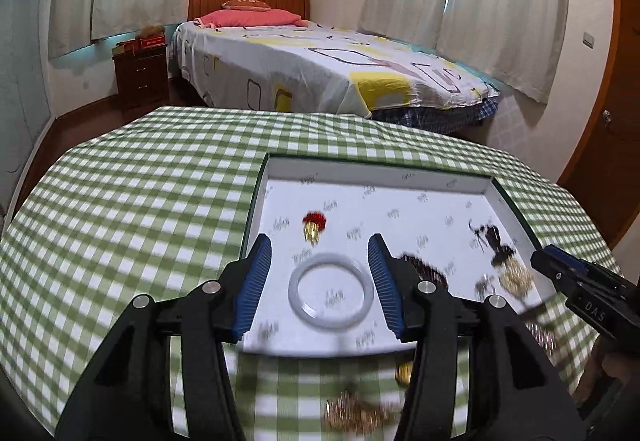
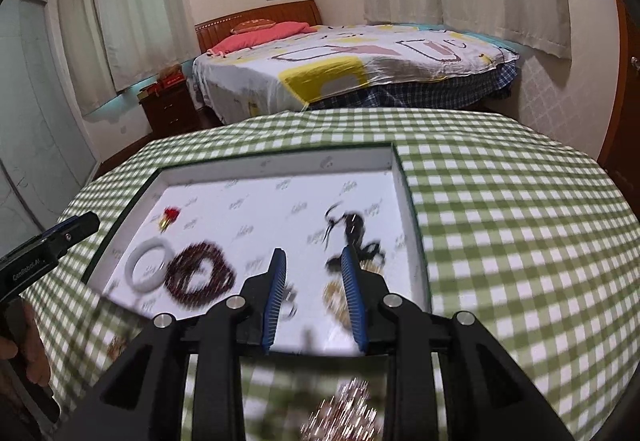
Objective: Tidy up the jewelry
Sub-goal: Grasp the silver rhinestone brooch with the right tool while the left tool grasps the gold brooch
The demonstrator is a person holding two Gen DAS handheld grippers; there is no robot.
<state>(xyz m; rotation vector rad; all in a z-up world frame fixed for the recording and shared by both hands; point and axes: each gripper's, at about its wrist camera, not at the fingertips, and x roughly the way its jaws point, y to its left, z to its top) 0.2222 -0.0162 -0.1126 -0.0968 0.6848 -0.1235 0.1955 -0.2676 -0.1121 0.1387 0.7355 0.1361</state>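
A shallow white tray [image 1: 376,171] sits on the green checked tablecloth. In it lie a white bangle [image 1: 294,291], a red and gold earring [image 1: 314,223], a dark red bead bracelet [image 1: 424,269], a black cord piece [image 1: 490,237] and gold pieces [image 1: 516,277]. My left gripper [image 1: 318,241] hovers open over the bangle with nothing between its fingers. My right gripper [image 2: 313,252] is open over the tray's near right part, beside the black cord [image 2: 354,229], and holds nothing. More gold chain jewellery [image 2: 344,409] lies blurred on the cloth in front of the tray [image 2: 280,161].
The table's checked cloth [image 2: 500,221] stretches to the right of the tray and to its left [image 1: 140,201]. A small gold piece [image 1: 404,371] lies by the tray's near edge. A bed [image 1: 320,65] and a nightstand [image 1: 142,77] stand beyond the table.
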